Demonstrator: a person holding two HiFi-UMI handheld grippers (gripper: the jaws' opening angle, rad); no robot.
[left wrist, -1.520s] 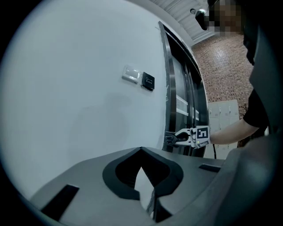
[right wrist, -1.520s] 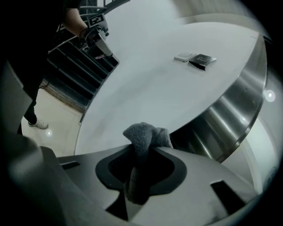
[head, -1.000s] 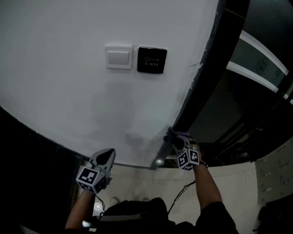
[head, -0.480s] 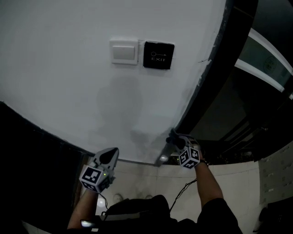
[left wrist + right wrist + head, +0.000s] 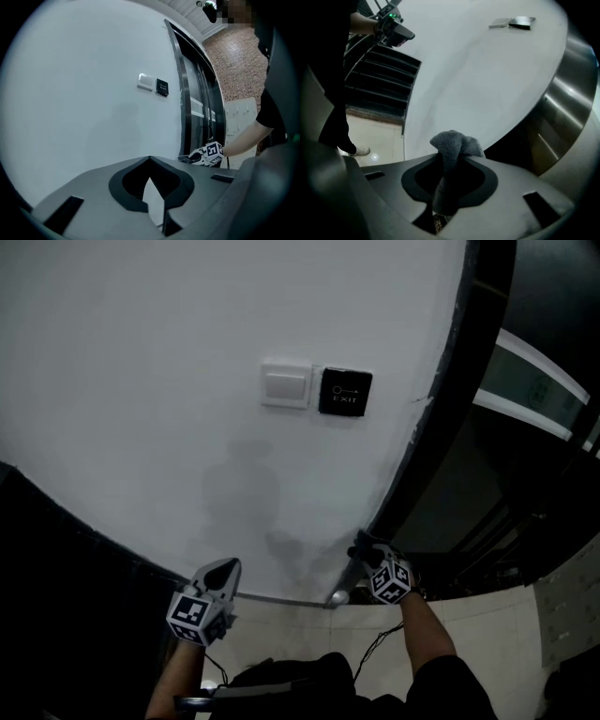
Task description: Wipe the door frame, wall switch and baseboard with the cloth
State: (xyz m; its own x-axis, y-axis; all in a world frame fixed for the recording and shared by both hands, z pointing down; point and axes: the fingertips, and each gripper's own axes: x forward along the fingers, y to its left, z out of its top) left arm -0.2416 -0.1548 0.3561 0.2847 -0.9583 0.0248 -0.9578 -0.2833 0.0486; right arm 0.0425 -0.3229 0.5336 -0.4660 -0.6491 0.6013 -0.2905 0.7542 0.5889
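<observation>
Right gripper (image 5: 447,187) is clamped on the grey cloth (image 5: 452,145), whose bunched end lies just ahead at the foot of the door frame (image 5: 412,460). Left gripper (image 5: 152,197), well to its left, is closed and empty. Judged step: wiping the frame. Next comes the baseboard (image 5: 291,599) beside it or the wall switch (image 5: 287,386) far above, and either needs pressed strokes.

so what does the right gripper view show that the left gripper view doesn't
Right gripper view only: the grey cloth clamped in the right tool, and a dark slatted panel. Left gripper view only: the left tool with nothing between its jaws, and a brick wall. Both: the white wall, the wall switch, the metal door frame.
</observation>
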